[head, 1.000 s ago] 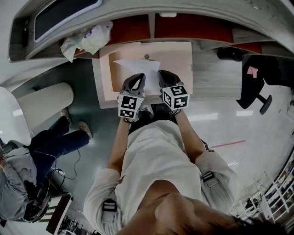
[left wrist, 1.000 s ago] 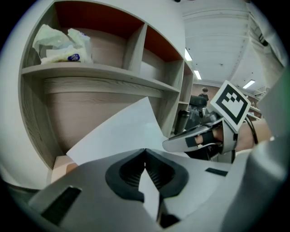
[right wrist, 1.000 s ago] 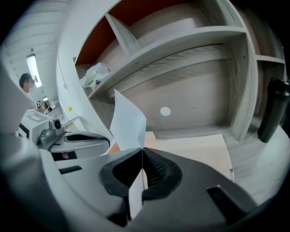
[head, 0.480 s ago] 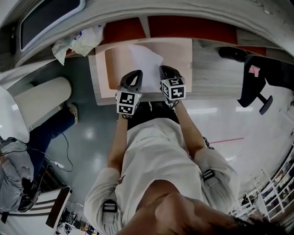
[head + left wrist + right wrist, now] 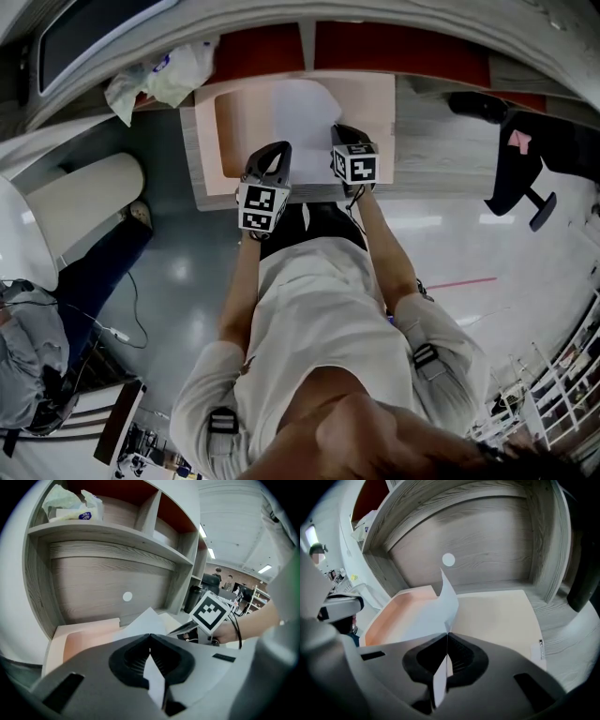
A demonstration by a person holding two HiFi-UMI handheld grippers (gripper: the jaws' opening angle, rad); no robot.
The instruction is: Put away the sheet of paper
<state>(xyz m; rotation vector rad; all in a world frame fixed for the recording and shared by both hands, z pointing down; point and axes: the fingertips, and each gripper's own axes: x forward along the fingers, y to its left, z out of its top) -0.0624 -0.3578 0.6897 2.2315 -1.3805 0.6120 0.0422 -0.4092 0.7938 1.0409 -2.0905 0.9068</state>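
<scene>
Left gripper (image 5: pixel 277 150) and right gripper (image 5: pixel 339 131) each pinch the near edge of the sheet of paper (image 5: pixel 300 105). Sheet spreads toward 12 o'clock, over the peach tray (image 5: pixel 234 131) in the desk alcove.

A shallow peach tray (image 5: pixel 239 141) lies flat on the grey wood-grain desk (image 5: pixel 431 141).

At 6 o'clock, left hand-held gripper (image 5: pixel 150 637), jaws pinched together on the sheet of paper (image 5: pixel 140 623), sheet rising toward centre. At 8 o'clock, peach tray (image 5: pixel 79 639), partly under the paper. At 3 o'clock, right hand-held gripper (image 5: pixel 183 629) with marker cube, at the sheet's right edge. At 11 o'clock, crumpled bag (image 5: pixel 70 503) on a shelf (image 5: pixel 108 538).
</scene>
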